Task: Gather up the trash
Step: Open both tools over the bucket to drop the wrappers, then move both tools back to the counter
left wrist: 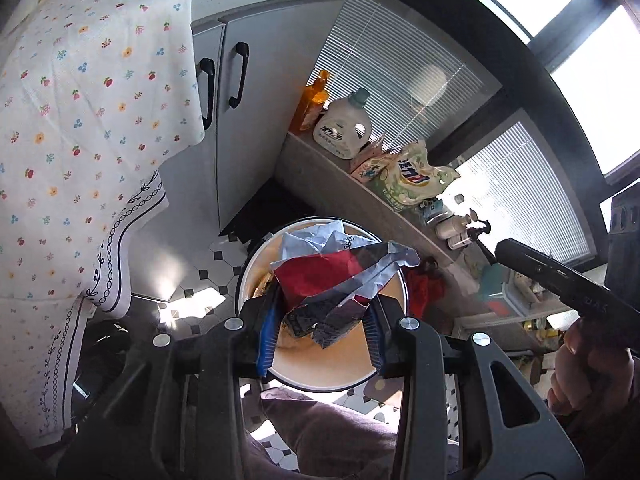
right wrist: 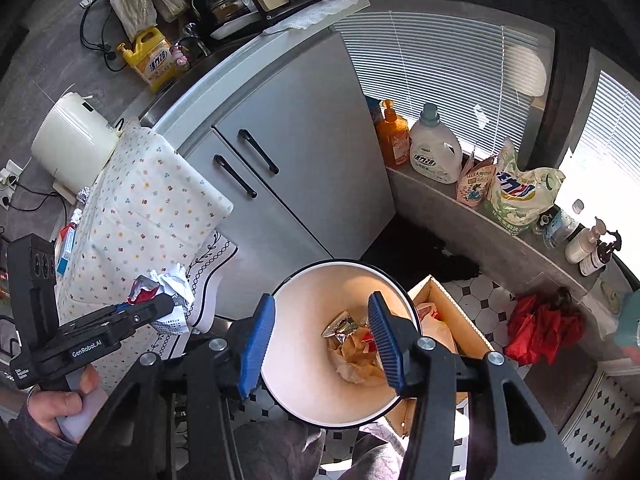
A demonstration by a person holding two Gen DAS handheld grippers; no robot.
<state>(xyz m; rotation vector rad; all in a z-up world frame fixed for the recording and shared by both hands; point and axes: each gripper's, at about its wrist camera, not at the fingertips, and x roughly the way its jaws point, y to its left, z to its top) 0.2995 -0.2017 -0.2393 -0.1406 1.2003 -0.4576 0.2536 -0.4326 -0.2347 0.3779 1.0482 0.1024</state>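
While my left hand-held gripper (left wrist: 320,328) pinches a crumpled wrapper (left wrist: 340,280) above the bin (left wrist: 256,256) at lower centre, my right hand-held gripper (right wrist: 320,340) stands spread, empty. Trash (right wrist: 352,348), seemingly paper, lies inside.

bin (right wrist: 304,380) mouth open, cabinet (right wrist: 304,168) behind

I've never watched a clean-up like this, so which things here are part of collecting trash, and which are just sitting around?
Part of the job:
- crumpled wrapper, clamped in the left gripper
- waste bin, scraps inside
- right gripper, open over it

Lying about:
- detergent jug
- orange bottle
- floral cloth
- cardboard box
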